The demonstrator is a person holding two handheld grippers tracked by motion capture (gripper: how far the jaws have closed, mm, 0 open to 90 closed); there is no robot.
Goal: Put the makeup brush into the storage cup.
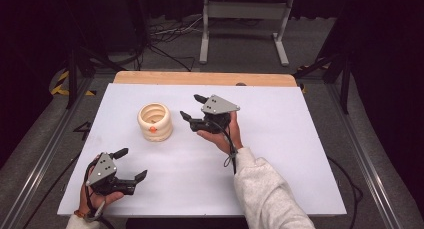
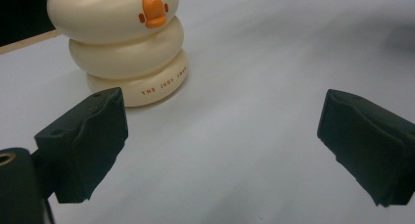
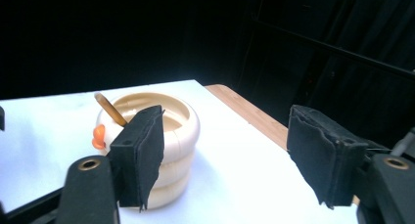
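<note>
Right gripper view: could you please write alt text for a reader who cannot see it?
A cream ringed cup with an orange duck beak stands on the white table, with a brown stick leaning inside it. The open right gripper is near the cup, its left jaw overlapping the cup in view. The background is dark.

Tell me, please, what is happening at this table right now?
A person sits at a white table with a two-jaw gripper in each hand. The right gripper hovers just right of a cream duck-faced ringed cup, jaws open and pointed toward it without touching. A thin brownish stick leans inside the cup. The left gripper waits near the table's front left corner, jaws also open, holding nothing. Nothing is grasped yet.
</note>
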